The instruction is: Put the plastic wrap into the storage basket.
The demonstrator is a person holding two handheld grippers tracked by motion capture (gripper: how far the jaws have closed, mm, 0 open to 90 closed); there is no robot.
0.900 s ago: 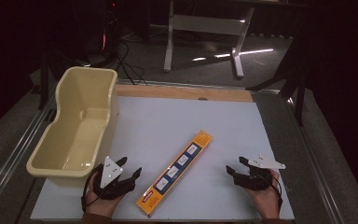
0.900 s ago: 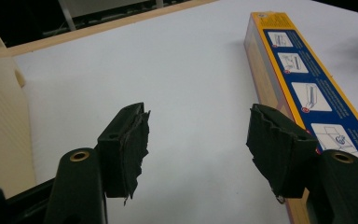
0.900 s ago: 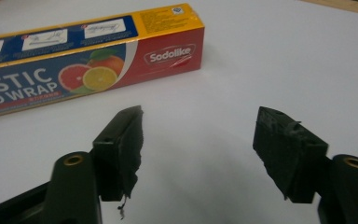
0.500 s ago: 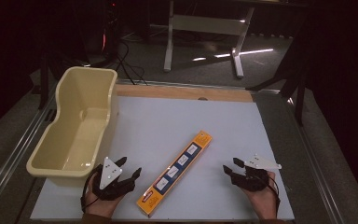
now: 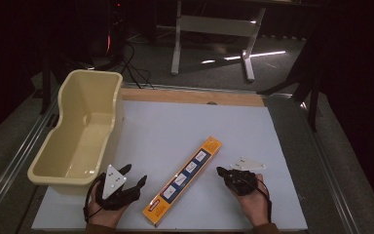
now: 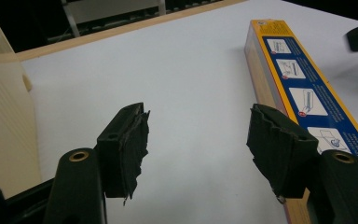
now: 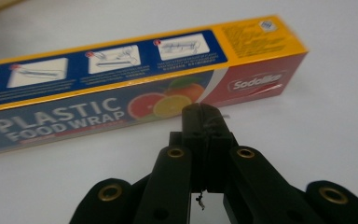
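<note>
Box of plastic food wrap (image 5: 184, 182) lies slantwise on the white table (image 5: 175, 126), between the grippers; right gripper (image 7: 204, 110), jaws pressed together and empty, points at its side, seemingly approaching; left gripper (image 6: 196, 135) waits wide open, empty, beside the cream tub (image 5: 80, 131).

Dim surroundings, evenly lit, slightly soft
</note>
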